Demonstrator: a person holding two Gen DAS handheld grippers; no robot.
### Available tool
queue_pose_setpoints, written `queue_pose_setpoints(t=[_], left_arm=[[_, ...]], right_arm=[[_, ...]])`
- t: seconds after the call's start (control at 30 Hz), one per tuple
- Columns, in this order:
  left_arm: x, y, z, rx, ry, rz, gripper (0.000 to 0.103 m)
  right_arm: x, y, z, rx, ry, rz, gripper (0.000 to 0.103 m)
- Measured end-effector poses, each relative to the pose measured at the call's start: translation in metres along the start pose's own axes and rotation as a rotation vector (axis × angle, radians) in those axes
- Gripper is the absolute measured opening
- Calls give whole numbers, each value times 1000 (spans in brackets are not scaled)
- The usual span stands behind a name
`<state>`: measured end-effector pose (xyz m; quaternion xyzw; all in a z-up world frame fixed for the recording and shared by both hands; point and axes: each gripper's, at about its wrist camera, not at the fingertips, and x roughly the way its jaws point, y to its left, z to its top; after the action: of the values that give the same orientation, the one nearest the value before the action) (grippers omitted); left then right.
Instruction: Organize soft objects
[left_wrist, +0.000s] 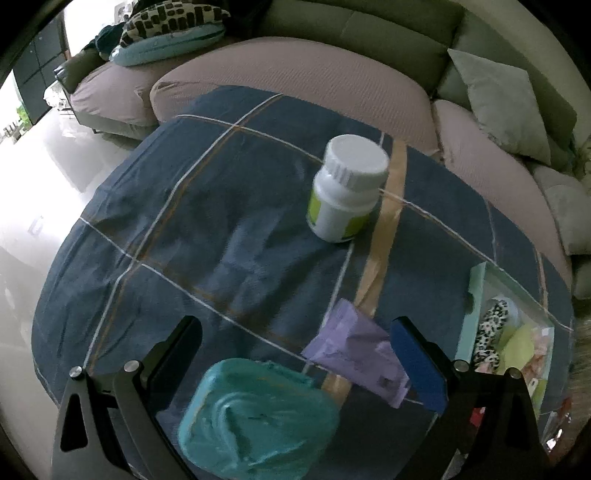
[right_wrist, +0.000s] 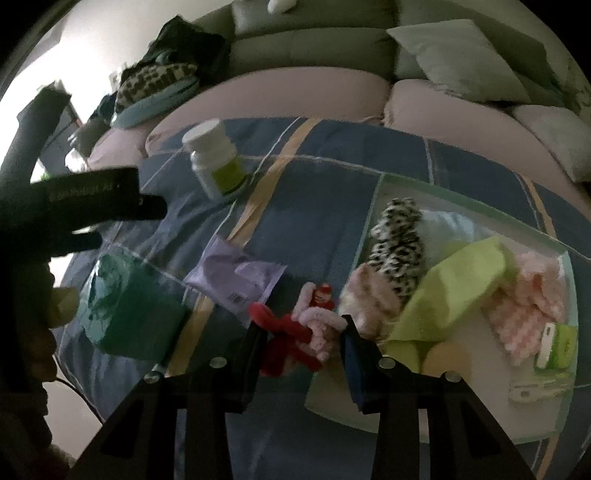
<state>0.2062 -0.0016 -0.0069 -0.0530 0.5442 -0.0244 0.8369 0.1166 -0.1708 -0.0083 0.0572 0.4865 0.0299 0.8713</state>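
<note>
Behind everything runs a long sofa (left_wrist: 295, 66) with pinkish seat cushions and grey-green back cushions, a patterned pillow (left_wrist: 173, 22) heaped at its far left end. Pulled up to it is a glass tabletop (left_wrist: 517, 291), with a dark blue checked cloth (left_wrist: 207, 221) showing under the glass.

On the tabletop stands a white bottle (left_wrist: 345, 188) with a white cap and a lime-green label, upright, toward the sofa side. Nearer lie a flat purple packet (left_wrist: 354, 347) and, just to its left, a teal pouch (left_wrist: 255, 417). To the right sits a pale green tray (right_wrist: 373, 221) crowded with soft things: a leopard-print scrunchie (right_wrist: 397, 240), a lime-green cloth (right_wrist: 450, 288), and a pink knitted piece (right_wrist: 528, 295) among them.

The left claw (left_wrist: 299, 354) hangs over the teal pouch and purple packet with its jaws spread wide and nothing between them. The right claw (right_wrist: 303, 339) has its jaws partly closed on a small fluffy pink and red toy (right_wrist: 306, 325), which is gripped between the pads and lifted off the tabletop, between the purple packet and the tray's near left edge. A person's hand (right_wrist: 44, 332) on the left tool's handle shows dimly at the left edge of the right wrist view
</note>
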Motion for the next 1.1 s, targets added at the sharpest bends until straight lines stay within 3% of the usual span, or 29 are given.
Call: queue_pose_setpoints(t=[0.63,1.1], left_arm=[[1,-60,-8,87,15,-55,101],[15,-99,-25,83,29,-4,101]], right_arm=[[-28,-79,-1,173,-81,-73,42],[-46,-114,-8,268,-140,-50,42]])
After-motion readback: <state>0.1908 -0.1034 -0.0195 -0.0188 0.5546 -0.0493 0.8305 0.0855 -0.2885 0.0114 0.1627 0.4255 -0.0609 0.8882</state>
